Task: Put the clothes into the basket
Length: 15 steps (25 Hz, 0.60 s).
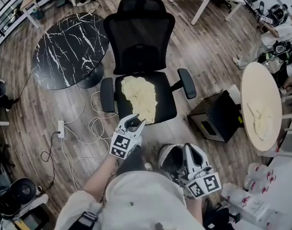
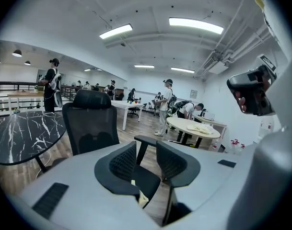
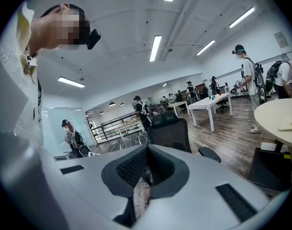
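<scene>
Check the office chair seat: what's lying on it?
One crumpled pale yellow garment lies along the middle of the chair seat. The black seat shows bare on either side of it. Anything beneath the garment is covered and cannot be seen.

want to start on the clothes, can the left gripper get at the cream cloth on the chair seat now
Probably yes. The left gripper is at the front edge of the chair seat, jaws apart and empty; the cream cloth lies uncovered on it, and the armrests stand off to the sides.
</scene>
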Each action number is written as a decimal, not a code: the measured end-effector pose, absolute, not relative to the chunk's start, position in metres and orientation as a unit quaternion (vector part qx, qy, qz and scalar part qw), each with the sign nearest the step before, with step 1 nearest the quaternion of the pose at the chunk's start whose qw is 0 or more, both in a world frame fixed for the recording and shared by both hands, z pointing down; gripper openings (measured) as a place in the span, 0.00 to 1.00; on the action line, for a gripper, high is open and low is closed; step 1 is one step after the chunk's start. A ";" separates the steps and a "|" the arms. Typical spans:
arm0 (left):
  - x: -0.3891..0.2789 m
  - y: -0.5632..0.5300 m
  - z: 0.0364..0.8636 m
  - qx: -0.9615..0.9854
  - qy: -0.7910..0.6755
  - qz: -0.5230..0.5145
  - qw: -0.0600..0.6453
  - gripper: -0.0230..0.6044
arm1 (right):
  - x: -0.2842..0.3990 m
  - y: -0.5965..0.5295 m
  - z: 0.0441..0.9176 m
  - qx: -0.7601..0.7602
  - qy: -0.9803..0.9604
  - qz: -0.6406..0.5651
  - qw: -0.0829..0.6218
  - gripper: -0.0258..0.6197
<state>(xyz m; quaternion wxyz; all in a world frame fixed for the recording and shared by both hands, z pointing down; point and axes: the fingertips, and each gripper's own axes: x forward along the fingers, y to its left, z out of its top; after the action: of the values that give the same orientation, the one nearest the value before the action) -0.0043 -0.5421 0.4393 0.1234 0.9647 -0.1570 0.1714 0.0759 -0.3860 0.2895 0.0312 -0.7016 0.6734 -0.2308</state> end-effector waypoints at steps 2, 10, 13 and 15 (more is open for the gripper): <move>-0.002 -0.554 0.457 0.962 -0.157 0.185 0.123 0.27 | 0.079 -0.394 0.298 -0.704 0.669 -0.237 0.027 0.05; 0.026 -0.589 0.516 0.954 -0.143 0.218 0.147 0.27 | 0.093 -0.423 0.332 -0.713 0.652 -0.257 0.022 0.05; 0.043 -0.595 0.542 0.951 -0.137 0.235 0.149 0.28 | 0.103 -0.425 0.343 -0.717 0.644 -0.265 0.022 0.05; 0.052 -0.599 0.563 0.947 -0.132 0.252 0.151 0.29 | 0.110 -0.428 0.351 -0.719 0.638 -0.273 0.023 0.05</move>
<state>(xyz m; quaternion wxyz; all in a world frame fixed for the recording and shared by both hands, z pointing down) 0.0525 -0.5993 0.5626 0.1508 0.9466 -0.1320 0.2524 0.1098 -0.4277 0.3515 0.0226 -0.7194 0.6384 -0.2729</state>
